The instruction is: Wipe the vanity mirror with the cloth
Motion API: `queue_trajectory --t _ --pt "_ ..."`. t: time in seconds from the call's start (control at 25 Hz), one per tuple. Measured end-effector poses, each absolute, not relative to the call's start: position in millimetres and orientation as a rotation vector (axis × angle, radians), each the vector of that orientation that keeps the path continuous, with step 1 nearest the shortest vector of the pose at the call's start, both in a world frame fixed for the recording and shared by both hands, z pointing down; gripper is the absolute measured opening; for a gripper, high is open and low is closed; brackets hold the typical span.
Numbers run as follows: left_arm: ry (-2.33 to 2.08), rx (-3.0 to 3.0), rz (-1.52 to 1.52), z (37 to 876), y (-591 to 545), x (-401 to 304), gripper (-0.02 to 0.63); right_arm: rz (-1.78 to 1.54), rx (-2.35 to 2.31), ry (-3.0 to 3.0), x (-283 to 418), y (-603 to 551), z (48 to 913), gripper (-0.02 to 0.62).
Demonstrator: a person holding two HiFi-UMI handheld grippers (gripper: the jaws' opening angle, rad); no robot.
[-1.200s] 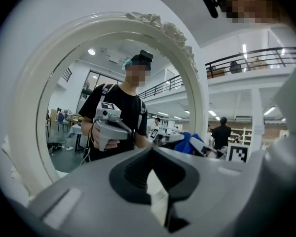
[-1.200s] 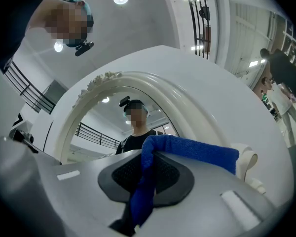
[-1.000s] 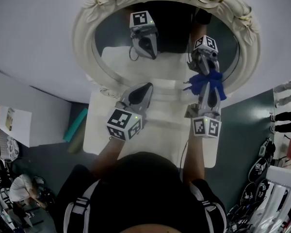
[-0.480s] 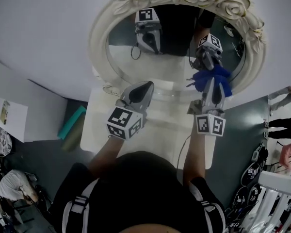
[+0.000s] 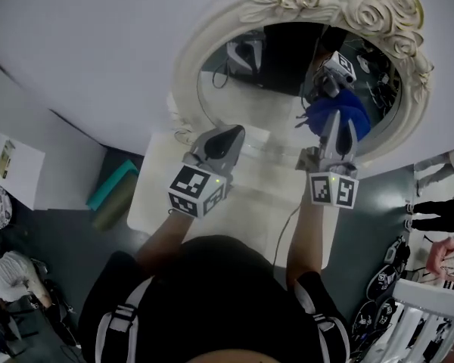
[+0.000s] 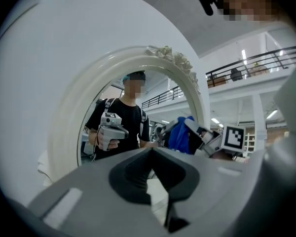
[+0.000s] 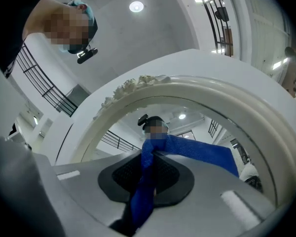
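Two tongs | right tongs [image 5: 336, 125] clenched on blue cloth [image 7: 193, 152], seemingly touching vanity mirror [image 5: 276, 108] | left tongs [image 5: 233, 132] clenched, empty

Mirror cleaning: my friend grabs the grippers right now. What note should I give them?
Left gripper: jaws together, empty, held low in front of the oval mirror with the cream rose-carved frame.
Right gripper: shut on the blue fuzzy cloth, which seems to press on the lower right of the glass.
The mirror stands on the white table.
Done: cloth is gripped and up at the glass. How much is already wiped cannot be told.
Left: wipe the cloth across the rest of the glass.
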State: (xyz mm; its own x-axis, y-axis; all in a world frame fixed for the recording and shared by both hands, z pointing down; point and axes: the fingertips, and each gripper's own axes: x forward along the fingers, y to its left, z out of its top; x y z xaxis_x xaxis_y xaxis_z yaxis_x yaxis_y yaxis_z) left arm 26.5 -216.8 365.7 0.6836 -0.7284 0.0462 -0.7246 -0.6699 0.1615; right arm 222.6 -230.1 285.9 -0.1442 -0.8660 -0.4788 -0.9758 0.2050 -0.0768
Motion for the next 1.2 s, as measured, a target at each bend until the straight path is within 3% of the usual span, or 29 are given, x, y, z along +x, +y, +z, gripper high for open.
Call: queue_trajectory --t 0.64,1.2 --pt "-1.26 2.67 -0.07 368.4 -225.5 -48.4 0.006 0.497 -1.606 2.231 84.3 -261.6 260.0 0.038" --pt "-1.299 2.623 -0.107 376.0 -227.9 -81.5 0.006 0.465 -1.509 2.456 -22.7 -284.9 294.3 0.038"
